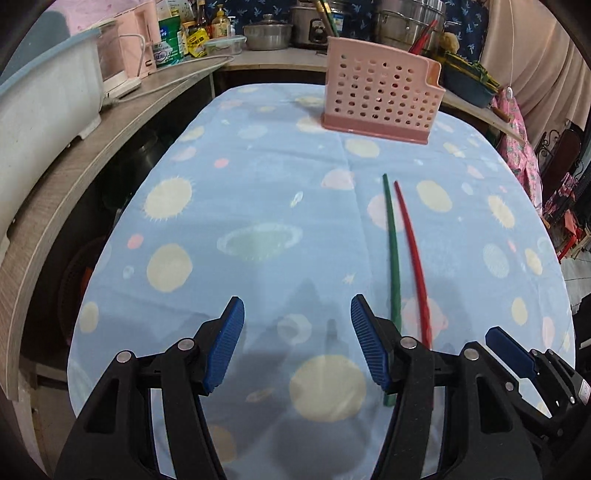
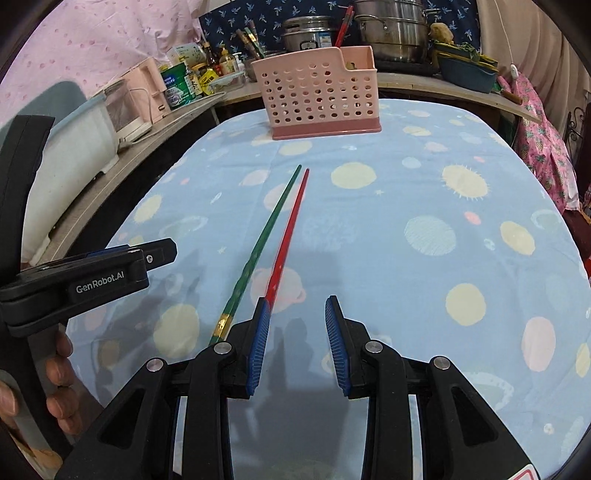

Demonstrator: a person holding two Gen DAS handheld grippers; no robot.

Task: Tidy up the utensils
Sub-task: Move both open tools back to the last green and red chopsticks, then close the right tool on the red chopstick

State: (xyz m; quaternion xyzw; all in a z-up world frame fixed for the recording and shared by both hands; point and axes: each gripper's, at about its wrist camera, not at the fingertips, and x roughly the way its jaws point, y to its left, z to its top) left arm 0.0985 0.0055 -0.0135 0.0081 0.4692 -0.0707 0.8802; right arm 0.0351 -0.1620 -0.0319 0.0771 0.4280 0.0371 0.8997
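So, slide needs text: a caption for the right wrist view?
Open right gripper nears red chopstick and green chopstick before pink holder.

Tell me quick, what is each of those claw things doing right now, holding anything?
Left gripper: open, holding nothing, above the tablecloth.
Right gripper: open, holding nothing; the red chopstick lies just beside its left finger.

Left gripper [image 1: 297, 345] & right gripper [image 2: 295, 347] angled down, jaws apart, empty

Blue planet-print cloth [image 1: 258, 192] covering the tabletop, white tub [image 1: 48, 96] on the shelf left of it, steel pots [image 2: 391, 29] behind it, pink floral fabric [image 2: 543, 147] to its right
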